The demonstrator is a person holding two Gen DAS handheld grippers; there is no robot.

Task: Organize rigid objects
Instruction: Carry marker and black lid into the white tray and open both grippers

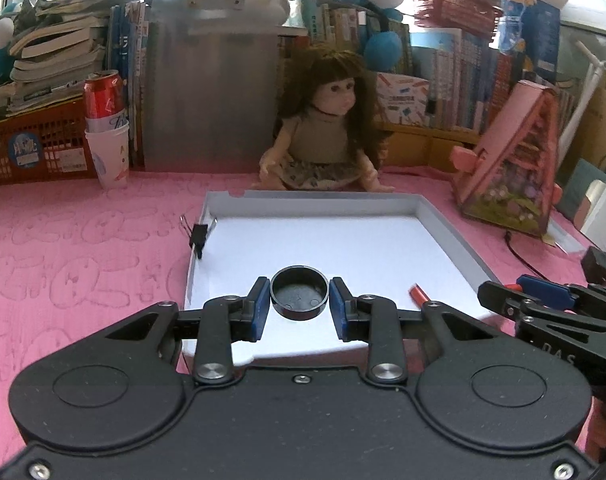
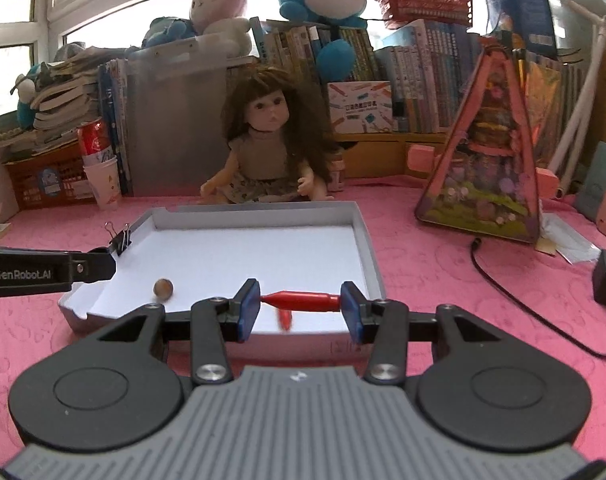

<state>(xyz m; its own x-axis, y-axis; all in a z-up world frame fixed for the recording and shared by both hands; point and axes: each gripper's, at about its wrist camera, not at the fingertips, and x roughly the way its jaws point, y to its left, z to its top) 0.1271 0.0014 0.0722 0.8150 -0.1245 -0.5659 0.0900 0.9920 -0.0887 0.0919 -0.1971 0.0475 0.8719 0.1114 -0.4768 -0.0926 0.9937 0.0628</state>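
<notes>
Between the blue pads of the left tool (image 1: 300, 302) sits a black round cap (image 1: 299, 293), open side up, on the white floor of the shallow tray (image 1: 447, 236); each pad stands just beside the cap's wall with a thin gap showing, so the tool is apart and not clamped on it. Over at the right tool (image 2: 300, 305), the pads are spread wide, and a red pen-like piece (image 2: 303, 301) lies crosswise between them on the tray floor near the front edge. Its pointed end comes up to the left pad and its other end to the right pad; whether either touches cannot be told. A small brown ball (image 2: 163, 289) rests on the tray floor to the left of that tool, and a black binder clip (image 2: 121, 238) grips the tray's left wall. The tray lies on a desk (image 1: 75, 264) under a pink cover, with a doll (image 1: 327, 132) seated just behind it. "GenRobot.AI" reads in white on the left tool's side in the right wrist view. A red can (image 1: 104, 98) stands in a white paper cup (image 1: 109, 158) at the back left.
</notes>
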